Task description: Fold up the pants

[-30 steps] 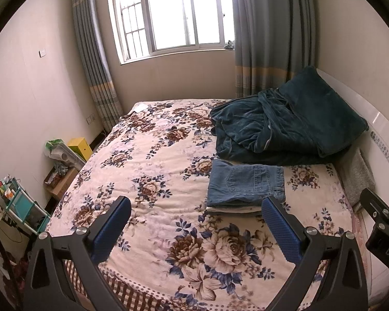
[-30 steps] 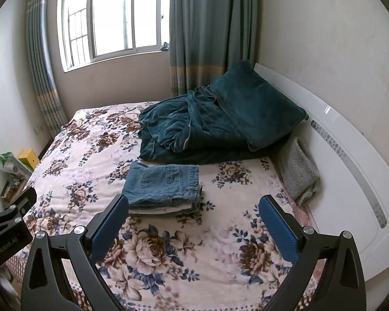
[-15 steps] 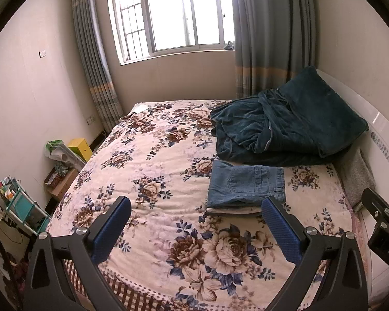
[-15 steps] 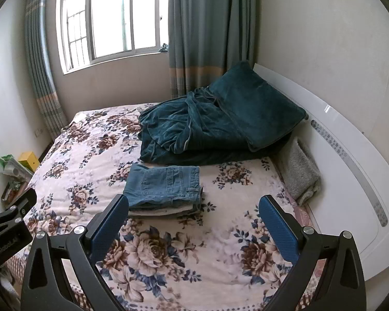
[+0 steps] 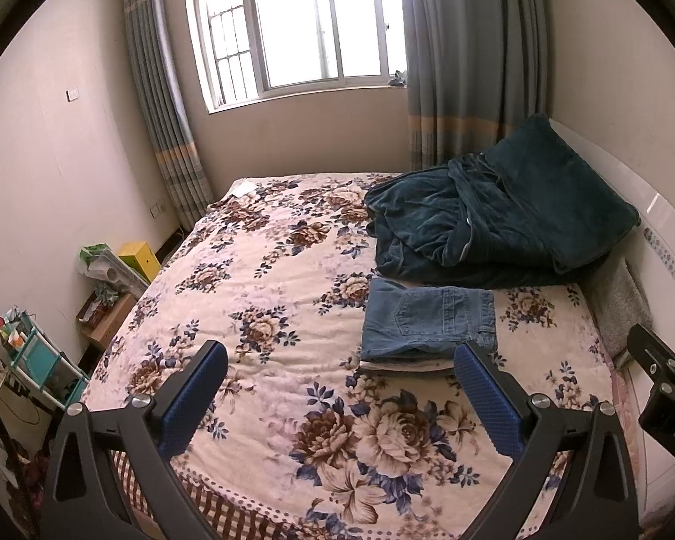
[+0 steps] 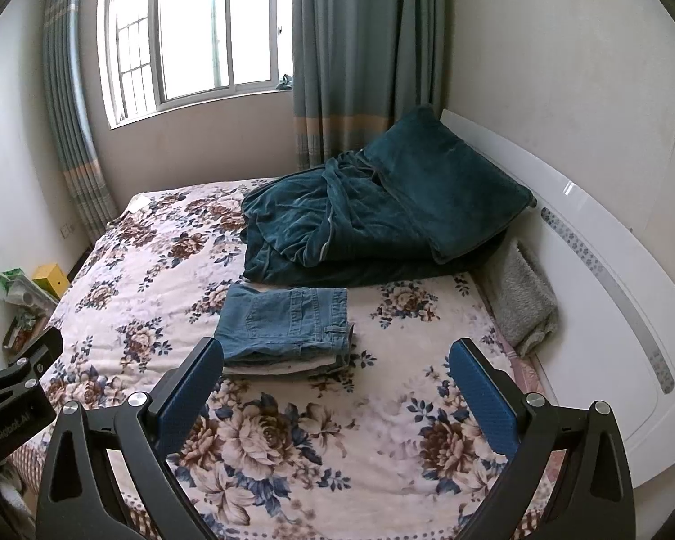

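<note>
Blue denim pants (image 5: pixel 427 325) lay folded into a neat rectangle on the bed (image 5: pixel 265 297), on the floral cover, toward its right side. Under the denim some lighter folded layers showed at the near edge. Just behind the pants, at the far right of the bed, a dark teal blanket (image 5: pixel 450 229) was heaped in loose folds, and a teal pillow (image 5: pixel 558 189) leaned against the white headboard (image 6: pixel 607 270). A grey towel (image 6: pixel 524 301) was rolled between the bed and the headboard, near the pants but apart from them.

The left hand-held gripper (image 5: pixel 339 393) was held above the near edge of the bed with its blue pads spread wide and nothing between them. The right hand-held gripper (image 6: pixel 335 389) was also spread wide and held nothing; it was near the pants, not touching them. Each one was partly visible at the edge of the other's view.

At the far wall a window (image 5: pixel 301 27) stood bright between grey-blue curtains (image 5: pixel 468 58). On the floor at the left were a yellow box (image 5: pixel 140 260) and a small teal rack (image 5: pixel 40 362).
</note>
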Tool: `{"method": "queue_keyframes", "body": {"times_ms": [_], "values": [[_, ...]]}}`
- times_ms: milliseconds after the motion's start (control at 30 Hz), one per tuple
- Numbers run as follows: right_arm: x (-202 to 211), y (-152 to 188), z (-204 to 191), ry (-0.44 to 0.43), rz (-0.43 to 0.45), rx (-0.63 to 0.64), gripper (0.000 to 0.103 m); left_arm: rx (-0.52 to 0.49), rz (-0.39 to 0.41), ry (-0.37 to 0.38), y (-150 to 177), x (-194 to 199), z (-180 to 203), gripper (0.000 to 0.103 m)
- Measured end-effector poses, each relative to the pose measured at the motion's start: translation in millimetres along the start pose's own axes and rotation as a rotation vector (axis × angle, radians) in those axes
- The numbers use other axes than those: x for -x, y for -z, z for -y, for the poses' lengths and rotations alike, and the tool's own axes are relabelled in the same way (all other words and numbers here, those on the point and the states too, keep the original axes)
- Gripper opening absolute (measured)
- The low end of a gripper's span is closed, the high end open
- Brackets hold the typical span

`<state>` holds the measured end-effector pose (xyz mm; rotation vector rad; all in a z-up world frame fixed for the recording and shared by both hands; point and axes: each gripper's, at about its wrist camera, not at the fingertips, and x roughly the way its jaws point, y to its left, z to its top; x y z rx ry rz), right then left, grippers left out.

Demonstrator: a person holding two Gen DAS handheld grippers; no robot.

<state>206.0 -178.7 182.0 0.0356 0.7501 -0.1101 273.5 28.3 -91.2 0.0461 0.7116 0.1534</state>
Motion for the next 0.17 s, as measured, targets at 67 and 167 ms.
{"method": "queue_keyframes", "body": {"times_ms": [67,167], "values": [[-1.2,-0.3,-0.7,0.0,-0.002,0.003,0.102,-0.001,0.004,0.0,0.2,-0.2,-1.4,0.103],[-1.5,-0.4,-1.7,0.002,0.0,0.002,0.102,-0.006,0.012,0.009,-0.3,0.2,-3.3,0.103]]}}
